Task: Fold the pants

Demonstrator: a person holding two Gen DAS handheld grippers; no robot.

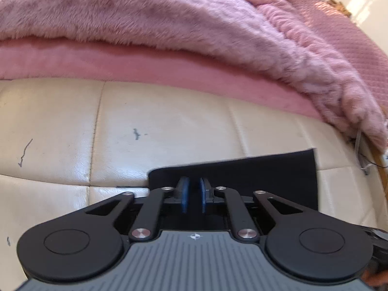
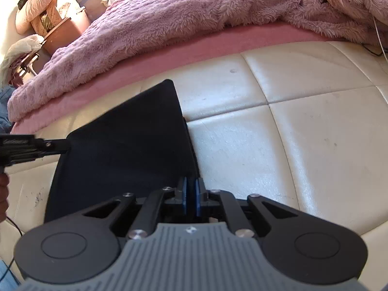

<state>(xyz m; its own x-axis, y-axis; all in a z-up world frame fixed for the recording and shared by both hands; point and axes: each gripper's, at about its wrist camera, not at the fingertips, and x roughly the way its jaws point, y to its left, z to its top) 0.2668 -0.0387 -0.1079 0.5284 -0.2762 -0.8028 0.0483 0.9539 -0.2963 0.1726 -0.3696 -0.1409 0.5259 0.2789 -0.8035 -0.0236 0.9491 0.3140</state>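
The black pants (image 2: 126, 145) are laid flat on a cream, quilted leather surface (image 2: 291, 133), beside the edge of a bed covered with a pink sheet (image 1: 121, 60) and a fluffy pink blanket (image 1: 145, 14).

The right tongs (image 2: 190, 196) are seen drawn nearly shut at the pants' near right edge, dark cloth appearing to be pinched between the blue pads (image 2: 185, 194). The left tongs (image 1: 193, 195) are seen over the pants' near left corner with a narrow gap between the pads (image 1: 184, 196); whether cloth is gripped there cannot be told. In the right wrist view the left tongs (image 2: 64, 145) are seen reaching the pants' left edge.

No readable writing is shown; only a small emblem (image 1: 195, 236) is marked on the grey ribbed body of each tool.

Cluttered furniture (image 2: 55, 19) is seen beyond the bed.
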